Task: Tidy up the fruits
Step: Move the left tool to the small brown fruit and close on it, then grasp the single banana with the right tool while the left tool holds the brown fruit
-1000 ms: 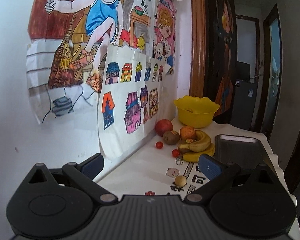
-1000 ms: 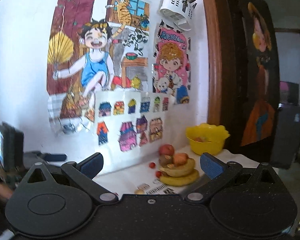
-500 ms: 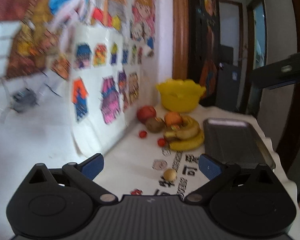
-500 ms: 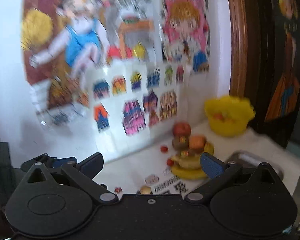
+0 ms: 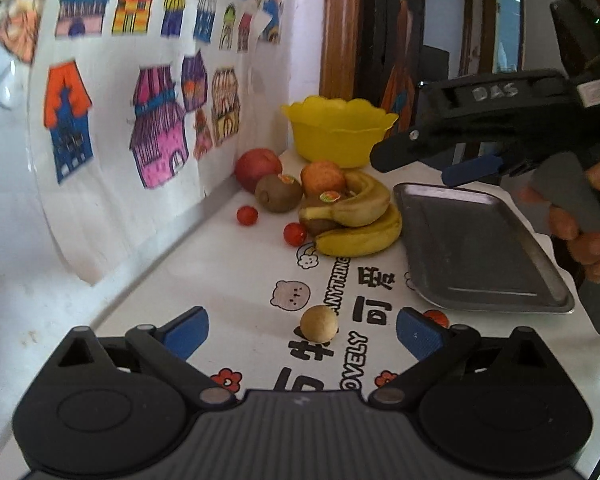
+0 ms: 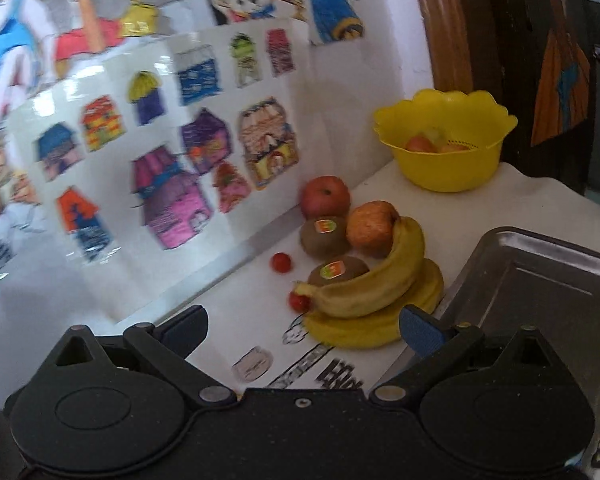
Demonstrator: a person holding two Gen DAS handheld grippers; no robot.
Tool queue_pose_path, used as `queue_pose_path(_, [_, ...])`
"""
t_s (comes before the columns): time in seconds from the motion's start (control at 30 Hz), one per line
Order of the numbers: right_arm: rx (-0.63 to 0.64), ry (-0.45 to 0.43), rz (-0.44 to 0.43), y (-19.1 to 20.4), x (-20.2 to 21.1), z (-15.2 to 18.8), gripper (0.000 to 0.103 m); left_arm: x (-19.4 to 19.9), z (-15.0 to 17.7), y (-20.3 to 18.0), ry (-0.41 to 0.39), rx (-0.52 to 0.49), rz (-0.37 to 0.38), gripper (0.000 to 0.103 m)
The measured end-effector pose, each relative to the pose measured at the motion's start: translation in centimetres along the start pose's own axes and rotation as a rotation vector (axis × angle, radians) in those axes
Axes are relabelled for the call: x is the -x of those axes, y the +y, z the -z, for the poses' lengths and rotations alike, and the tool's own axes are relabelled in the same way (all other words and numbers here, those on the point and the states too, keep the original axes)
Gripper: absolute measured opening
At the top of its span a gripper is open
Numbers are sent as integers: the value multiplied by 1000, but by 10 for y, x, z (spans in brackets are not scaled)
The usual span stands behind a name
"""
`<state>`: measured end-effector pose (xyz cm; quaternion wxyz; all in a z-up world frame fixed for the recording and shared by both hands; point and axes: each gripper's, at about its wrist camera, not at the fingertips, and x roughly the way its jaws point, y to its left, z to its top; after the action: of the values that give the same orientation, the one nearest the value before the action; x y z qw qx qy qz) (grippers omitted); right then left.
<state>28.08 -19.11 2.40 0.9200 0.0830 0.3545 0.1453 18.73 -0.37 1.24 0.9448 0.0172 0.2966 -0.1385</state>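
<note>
Fruit lies on a white table by the wall: a red apple, a kiwi, an orange-red fruit, two bananas and two cherry tomatoes. A small round tan fruit lies between the fingers of my left gripper, which is open and empty. My right gripper is open and empty, just short of the bananas. It shows in the left wrist view above the grey metal tray.
A yellow bowl holding fruit stands at the table's far end by a wooden door frame. Drawings cover the wall on the left. The tray lies right of the fruit, near the table's right edge.
Both grippers have tilted down and moved closer to the table and fruit. The right gripper has come into the left wrist view above the tray.
</note>
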Motion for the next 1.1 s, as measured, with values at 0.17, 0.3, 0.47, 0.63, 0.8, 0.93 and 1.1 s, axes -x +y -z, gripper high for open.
queue_pose_path(0.17, [-54,-2,57,-18,-36,-2,88,-19,0,5,42,21,21,86])
queue_pose_path(0.3, [-95,-27,86,-31,-56,-3,84,-29,-1,4,63,18,39,78])
queue_pose_path(0.47, [-128,-42,100,-43,-77,-7,79,-42,-2,1,87,23,55,61])
queue_pose_path(0.63, [-97,-70,128,-43,-91,-8,76,-50,-1,-1,97,38,63,47])
queue_pose_path(0.8, [-89,-101,135,-44,-98,-10,73,-53,0,-3,100,35,48,32])
queue_pose_path(0.93, [-92,-116,133,-44,-99,-9,72,-53,0,-3,97,37,47,29])
queue_pose_path(1.1, [-103,-114,107,-49,-94,-6,66,-54,0,-4,101,38,43,29])
